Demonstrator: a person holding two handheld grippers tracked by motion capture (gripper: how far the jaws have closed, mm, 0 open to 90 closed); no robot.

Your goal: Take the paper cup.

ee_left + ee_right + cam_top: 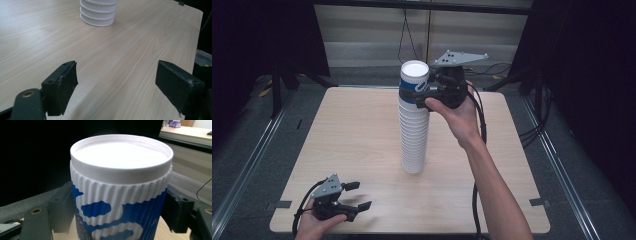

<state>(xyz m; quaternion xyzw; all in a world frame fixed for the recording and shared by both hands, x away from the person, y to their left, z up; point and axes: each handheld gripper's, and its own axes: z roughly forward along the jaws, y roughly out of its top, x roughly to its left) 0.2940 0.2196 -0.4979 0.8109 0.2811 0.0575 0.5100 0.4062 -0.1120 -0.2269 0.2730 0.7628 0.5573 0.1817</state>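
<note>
Wooden table [362, 130]: light-grained top, centre of the high view, with dark floor around it. Stack of paper cups [414, 135]: a tall upright column of white ribbed cups, base at the table's middle, rising toward the upper centre of the frame; its lowest rings appear at the top of the left gripper view [98, 15]. Top cup [120, 195]: upside down, white ribbed with blue markings, crowning the stack. My right gripper [424, 90], upper centre of the high view, has its jaws closed against the two sides of this top cup. My left gripper [357, 196], lower left, sits low over the table's near edge, well apart from the stack, jaws spread wide with nothing between them.
</note>
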